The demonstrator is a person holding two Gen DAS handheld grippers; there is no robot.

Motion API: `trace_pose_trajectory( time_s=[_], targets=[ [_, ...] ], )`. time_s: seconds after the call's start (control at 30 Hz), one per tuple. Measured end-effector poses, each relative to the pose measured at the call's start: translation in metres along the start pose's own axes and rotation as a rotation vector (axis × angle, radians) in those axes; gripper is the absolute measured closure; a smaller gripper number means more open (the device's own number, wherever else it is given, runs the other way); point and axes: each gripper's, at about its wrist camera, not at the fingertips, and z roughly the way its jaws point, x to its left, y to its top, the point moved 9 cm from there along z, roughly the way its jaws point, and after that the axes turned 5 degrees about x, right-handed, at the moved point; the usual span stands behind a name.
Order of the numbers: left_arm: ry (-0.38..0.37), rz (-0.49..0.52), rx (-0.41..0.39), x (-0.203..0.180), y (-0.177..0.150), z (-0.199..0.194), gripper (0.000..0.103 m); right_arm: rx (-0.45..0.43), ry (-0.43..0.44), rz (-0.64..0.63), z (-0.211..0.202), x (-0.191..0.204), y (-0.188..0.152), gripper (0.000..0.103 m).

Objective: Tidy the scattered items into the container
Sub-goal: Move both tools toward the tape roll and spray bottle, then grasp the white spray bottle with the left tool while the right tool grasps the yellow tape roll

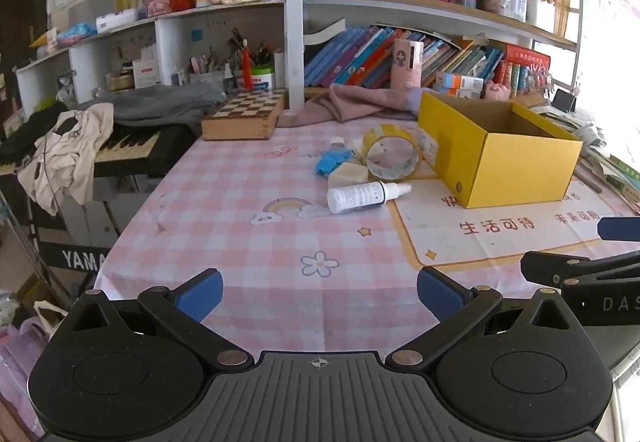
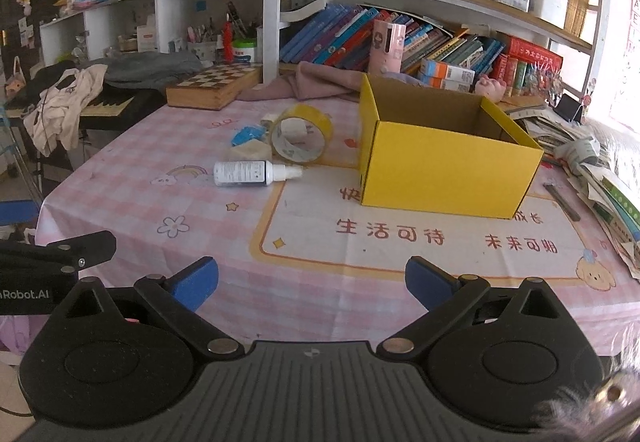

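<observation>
An open yellow cardboard box [image 1: 516, 174] [image 2: 444, 174] stands on the pink checked tablecloth. To its left lie a white spray bottle [image 1: 364, 196] [image 2: 252, 173] on its side, a yellow tape roll [image 1: 392, 156] [image 2: 302, 138] on edge, a pale wedge-shaped block [image 1: 348, 174] [image 2: 248, 152], a blue item [image 1: 330, 162] [image 2: 248, 134] and a small white item [image 2: 269, 119] behind. My left gripper [image 1: 320, 296] is open and empty near the table's front edge. My right gripper [image 2: 312, 282] is open and empty, in front of the box.
A wooden chess box [image 1: 244, 118], a pink cloth [image 1: 360, 102] and a bookshelf [image 1: 440, 54] line the back. Stacked papers and books [image 2: 600, 178] lie at the right edge. A keyboard with clothes [image 1: 100, 150] sits left of the table.
</observation>
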Motion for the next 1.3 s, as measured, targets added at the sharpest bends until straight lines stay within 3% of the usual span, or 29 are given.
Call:
trace_pose_trajectory(
  time_s=[0.3, 0.67, 1.03, 1.3],
  targets=[
    [0.034, -0.012, 0.006, 0.014, 0.012, 0.018, 0.000, -0.023, 0.043, -0.023, 0.027, 0.010, 0.025, 0.002],
    [0.089, -0.012, 0.024, 0.030, 0.052, 0.068, 0.000, -0.016, 0.108, -0.070, 0.086, 0.020, 0.079, 0.005],
    [0.080, -0.009, 0.064, 0.023, 0.070, 0.110, 0.000, 0.023, 0.125, -0.080, 0.135, 0.005, 0.107, 0.027],
    [0.074, 0.019, 0.072, 0.018, 0.077, 0.130, 0.002, 0.045, 0.150, -0.114, 0.161, 0.009, 0.121, 0.031]
  ],
)
